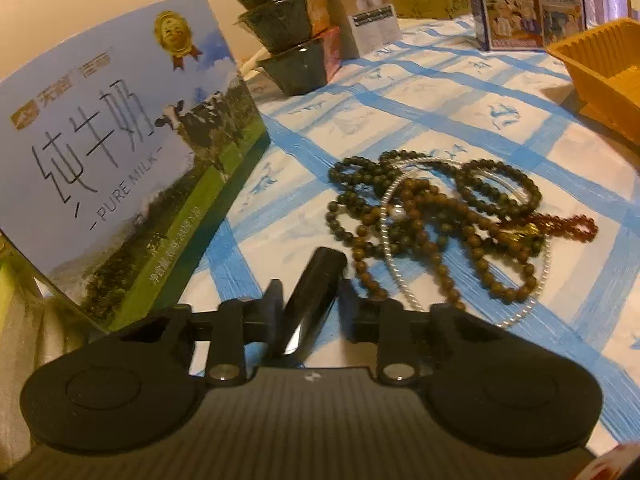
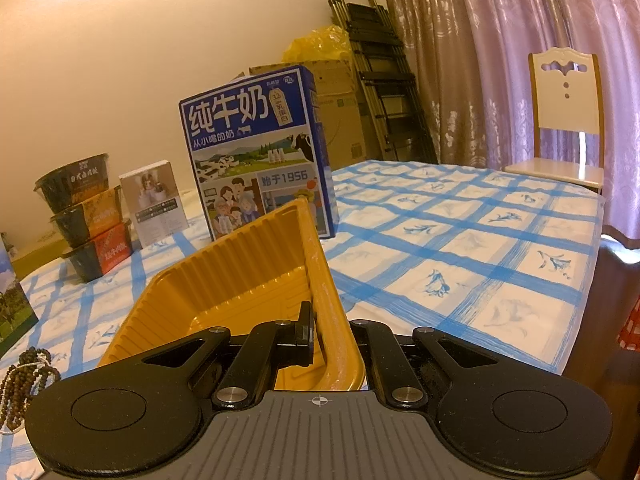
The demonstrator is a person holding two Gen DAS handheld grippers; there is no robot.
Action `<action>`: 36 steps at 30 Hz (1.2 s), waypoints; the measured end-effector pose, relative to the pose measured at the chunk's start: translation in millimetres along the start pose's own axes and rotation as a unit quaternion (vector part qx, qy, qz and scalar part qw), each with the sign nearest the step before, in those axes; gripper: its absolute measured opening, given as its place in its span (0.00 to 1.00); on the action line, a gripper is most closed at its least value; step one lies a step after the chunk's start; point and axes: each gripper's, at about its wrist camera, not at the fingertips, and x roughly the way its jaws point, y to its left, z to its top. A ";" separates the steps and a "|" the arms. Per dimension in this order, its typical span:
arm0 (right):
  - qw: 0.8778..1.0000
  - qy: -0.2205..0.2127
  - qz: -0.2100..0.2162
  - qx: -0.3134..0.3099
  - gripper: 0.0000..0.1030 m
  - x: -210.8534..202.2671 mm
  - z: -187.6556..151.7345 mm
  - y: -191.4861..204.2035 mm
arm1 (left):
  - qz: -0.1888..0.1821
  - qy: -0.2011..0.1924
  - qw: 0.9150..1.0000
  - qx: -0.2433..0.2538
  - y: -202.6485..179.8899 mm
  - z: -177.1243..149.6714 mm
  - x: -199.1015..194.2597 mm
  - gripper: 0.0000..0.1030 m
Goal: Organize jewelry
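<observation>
Pretty early days on this one, I'd say. The whole jewelry pile (image 1: 448, 220) sits in a tangle on the tablecloth (image 1: 400, 112): dark green beads, brown beads, a thin silver chain and a little red strand with a gold charm, all knotted up together. Nothing from it looks sorted yet.

The left gripper (image 1: 308, 292) is closed down narrow on a glossy black tube (image 1: 310, 300), which sticks up between its fingers just short of the pile. What the tube is, I can't tell.

The right gripper (image 2: 328, 336) is pinched tight on the rim of the tray (image 2: 224, 272), tipping it up. What I can see of the tray's inside is empty, so basically every piece is left to go in.
</observation>
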 end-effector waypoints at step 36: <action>1.000 0.000 0.004 0.004 0.07 -1.2 -0.3 1.9 | -0.089 -0.094 0.990 -0.057 -51.8 47.5 -99.9 0.19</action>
